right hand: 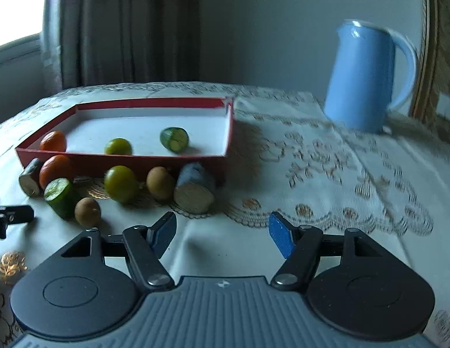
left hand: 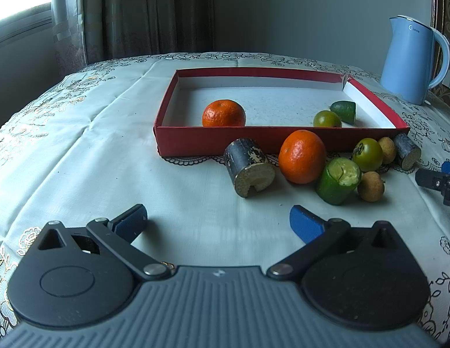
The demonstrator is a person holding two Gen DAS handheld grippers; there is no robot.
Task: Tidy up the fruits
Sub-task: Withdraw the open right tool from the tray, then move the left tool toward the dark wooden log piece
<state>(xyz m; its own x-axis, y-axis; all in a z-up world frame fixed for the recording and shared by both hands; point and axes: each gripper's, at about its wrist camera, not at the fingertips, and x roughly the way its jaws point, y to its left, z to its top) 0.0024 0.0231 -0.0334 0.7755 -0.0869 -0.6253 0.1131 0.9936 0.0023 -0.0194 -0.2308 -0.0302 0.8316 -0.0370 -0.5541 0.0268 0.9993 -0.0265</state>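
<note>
The fruits fall into two groups. Three already lie in the red box point(left hand: 283, 140): a mandarin point(left hand: 224, 113), a round green fruit point(left hand: 327, 119) and a cut green piece point(left hand: 344, 111). The rest lie on the desk point(left hand: 108, 159) against the box's near wall, presumably awaiting transfer. Straight ahead of the left gripper point(left hand: 218, 222) are a dark cane section point(left hand: 248, 168), a second mandarin point(left hand: 302, 156) and a green cut piece point(left hand: 338, 180). Further to its right lie a longan point(left hand: 370, 186), a green persimmon-like fruit point(left hand: 367, 154), another longan point(left hand: 386, 149) and a second cane section point(left hand: 407, 150).

The left gripper hovers low over the cloth, jaws spread wide and holding nothing, a posture suited to closing on the nearest cane section or mandarin. The right gripper point(right hand: 222, 233) is likewise wide apart and empty, with the loose fruit ahead to its left; the second cane section is nearest. Its view is motion-blurred. A blue kettle point(right hand: 361, 78) stands well off to its far right, clear of the work.
</note>
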